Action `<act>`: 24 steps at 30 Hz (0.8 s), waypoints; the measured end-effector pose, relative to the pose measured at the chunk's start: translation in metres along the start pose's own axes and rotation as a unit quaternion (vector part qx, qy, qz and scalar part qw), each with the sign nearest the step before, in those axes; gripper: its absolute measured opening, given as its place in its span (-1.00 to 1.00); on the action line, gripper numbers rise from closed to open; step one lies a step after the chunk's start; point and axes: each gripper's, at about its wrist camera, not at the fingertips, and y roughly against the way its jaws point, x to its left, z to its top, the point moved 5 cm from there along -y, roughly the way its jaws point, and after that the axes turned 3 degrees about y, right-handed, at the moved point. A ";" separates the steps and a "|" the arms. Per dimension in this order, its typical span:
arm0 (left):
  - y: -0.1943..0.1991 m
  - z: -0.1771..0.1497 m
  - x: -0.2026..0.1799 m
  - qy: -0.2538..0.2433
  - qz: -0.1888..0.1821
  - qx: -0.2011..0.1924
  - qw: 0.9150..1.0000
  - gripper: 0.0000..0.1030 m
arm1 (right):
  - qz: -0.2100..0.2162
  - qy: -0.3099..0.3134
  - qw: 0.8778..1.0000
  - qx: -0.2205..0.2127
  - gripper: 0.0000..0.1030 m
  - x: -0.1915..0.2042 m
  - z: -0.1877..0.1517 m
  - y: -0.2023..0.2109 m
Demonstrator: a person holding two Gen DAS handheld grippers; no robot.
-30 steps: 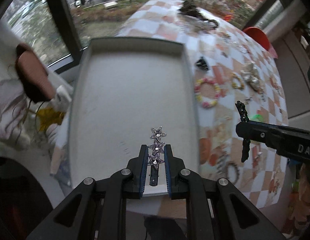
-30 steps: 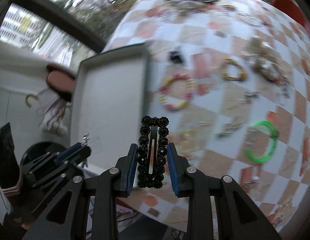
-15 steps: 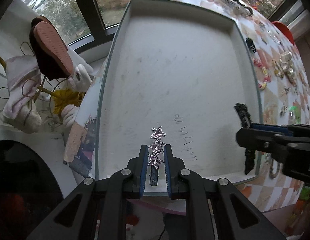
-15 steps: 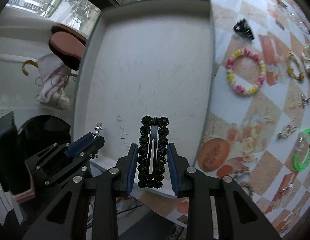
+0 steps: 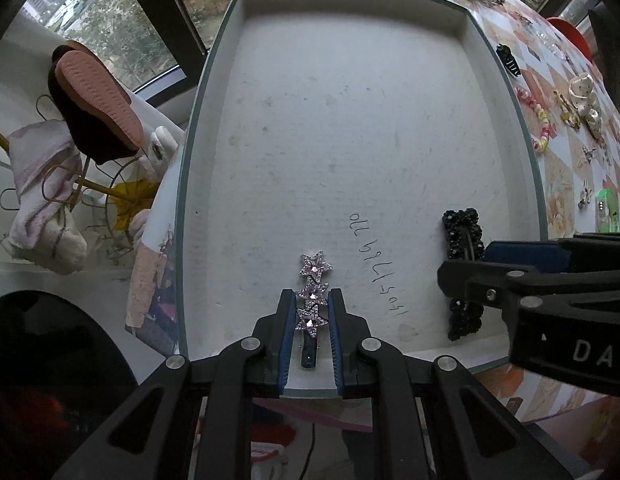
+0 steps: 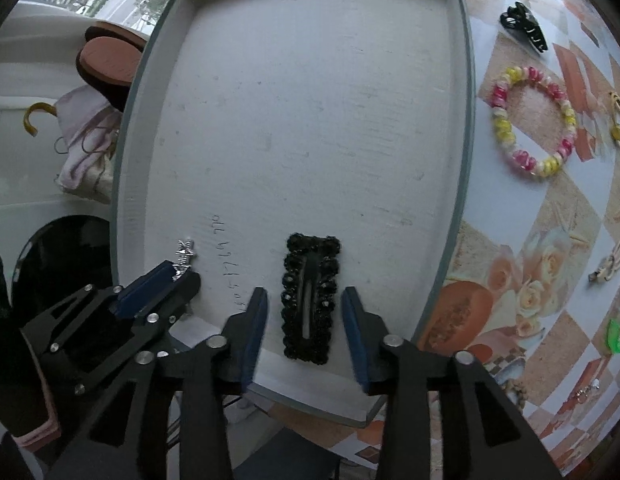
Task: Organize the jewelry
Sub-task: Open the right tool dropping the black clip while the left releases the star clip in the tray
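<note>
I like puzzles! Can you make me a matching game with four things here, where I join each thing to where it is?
Things:
1. sparkly silver star hair clip
2. black beaded rectangular hair clip
3. pink and yellow bead bracelet
4. small black claw clip

Places:
A. lying in the white tray, between the open right tool fingers
B. on the tablecloth, far beside the tray
C. pinched in the left tool
D. on the tablecloth, nearer than the claw clip

Pairs: 1-C, 2-A, 3-D, 4-B

A home; floral checked tablecloth (image 6: 549, 264), slipper (image 5: 98, 100) drying on a rack, window onto street
</note>
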 end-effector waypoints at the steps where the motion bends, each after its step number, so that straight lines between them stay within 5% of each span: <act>1: 0.000 0.000 0.000 0.000 0.003 0.000 1.000 -0.60 | 0.001 -0.001 1.000 -0.004 0.04 0.000 0.001 0.002; 10: 0.020 0.006 -0.007 -0.007 0.013 -0.017 1.000 -0.55 | 0.040 -0.025 0.997 -0.056 0.20 -0.013 0.007 0.050; 11: 0.021 0.006 -0.009 -0.008 0.012 -0.018 1.000 -0.32 | 0.041 -0.026 0.997 -0.061 0.22 -0.014 0.006 0.056; 12: 0.024 0.007 -0.010 -0.007 0.012 -0.019 1.000 0.53 | 0.040 -0.027 0.997 -0.067 0.22 -0.017 0.005 0.062; 13: 0.028 0.008 -0.010 -0.004 0.019 -0.029 0.999 1.00 | 0.039 -0.028 0.996 -0.070 0.23 -0.020 0.003 0.066; 24: 0.054 0.019 -0.040 -0.047 0.031 -0.058 0.997 1.00 | 0.011 -0.092 0.990 -0.111 0.55 -0.089 -0.028 0.104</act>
